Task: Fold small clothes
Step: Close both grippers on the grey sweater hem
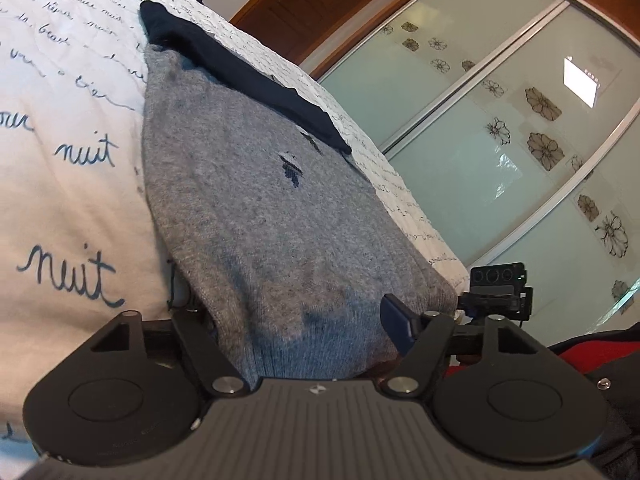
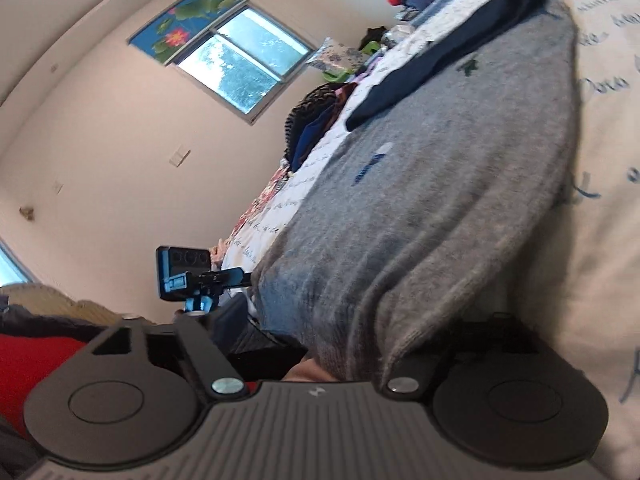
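Note:
A small grey knit sweater (image 1: 256, 200) with navy sleeves and a small navy emblem lies on a white bedspread (image 1: 60, 100) printed with blue handwriting. Its hem drapes into my left gripper (image 1: 296, 320), whose jaws sit on either side of the cloth; one blue fingertip (image 1: 396, 316) shows at the right. In the right wrist view the same sweater (image 2: 440, 168) runs away from my right gripper (image 2: 340, 336), and its ribbed hem bunches between the jaws. A navy sleeve (image 2: 460, 52) lies along the far edge. Both grippers hold the hem near the bed edge.
Sliding frosted wardrobe doors with flower decals (image 1: 520, 120) stand beyond the bed. A window (image 2: 244, 68) and a pile of clothes (image 2: 320, 120) are at the far side. A small black camera mount (image 2: 188, 272) and red cloth (image 2: 24, 364) are close by.

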`<state>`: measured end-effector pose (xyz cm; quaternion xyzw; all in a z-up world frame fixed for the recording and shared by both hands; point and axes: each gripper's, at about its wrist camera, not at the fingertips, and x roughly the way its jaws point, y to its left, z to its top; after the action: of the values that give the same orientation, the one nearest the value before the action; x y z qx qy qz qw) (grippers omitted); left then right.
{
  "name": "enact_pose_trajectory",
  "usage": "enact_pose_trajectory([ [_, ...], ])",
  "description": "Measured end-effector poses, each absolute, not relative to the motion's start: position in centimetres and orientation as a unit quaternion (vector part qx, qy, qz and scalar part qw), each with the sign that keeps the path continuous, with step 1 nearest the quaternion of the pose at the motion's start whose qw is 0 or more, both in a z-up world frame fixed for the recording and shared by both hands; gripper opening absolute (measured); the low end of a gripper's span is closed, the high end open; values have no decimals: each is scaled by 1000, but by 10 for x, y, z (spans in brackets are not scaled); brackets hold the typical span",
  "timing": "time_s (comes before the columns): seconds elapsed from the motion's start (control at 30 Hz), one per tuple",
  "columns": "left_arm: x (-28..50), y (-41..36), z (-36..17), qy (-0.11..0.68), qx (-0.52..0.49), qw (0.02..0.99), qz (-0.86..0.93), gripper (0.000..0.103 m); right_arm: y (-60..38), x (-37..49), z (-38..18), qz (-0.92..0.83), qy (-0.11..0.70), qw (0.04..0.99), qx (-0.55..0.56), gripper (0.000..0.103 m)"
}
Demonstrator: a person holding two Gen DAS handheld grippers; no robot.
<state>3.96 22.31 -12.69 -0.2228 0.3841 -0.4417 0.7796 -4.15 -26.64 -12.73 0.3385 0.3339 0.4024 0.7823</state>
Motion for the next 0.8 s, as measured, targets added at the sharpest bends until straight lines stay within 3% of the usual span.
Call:
enact_pose_trajectory([
  [0.07, 36, 226, -129, 383, -228, 778, -443, 68, -269, -39, -130, 394, 341, 782, 342, 46],
  [0.1, 35, 227, -130, 384, -230, 778, -442, 67, -269, -38, -131, 392, 344, 782, 341, 43],
  [0.2, 35, 227, -131, 390, -234, 779, -431, 52, -269, -36, -132, 382, 353, 784, 338, 33],
  [0.27, 37, 229, -132, 403, -233, 782, -414, 27, -268, -36, -132, 377, 355, 787, 335, 26],
  [0.33, 38, 231, -134, 410, -230, 788, -397, 13, -264, -38, -130, 354, 361, 802, 319, 17],
  [0.63, 31, 222, -114, 394, -185, 815, -383, 10, -259, -47, -118, 331, 352, 824, 297, 10],
  [0.8, 25, 215, -88, 362, -168, 831, -388, 10, -260, -50, -99, 344, 304, 836, 301, 9],
])
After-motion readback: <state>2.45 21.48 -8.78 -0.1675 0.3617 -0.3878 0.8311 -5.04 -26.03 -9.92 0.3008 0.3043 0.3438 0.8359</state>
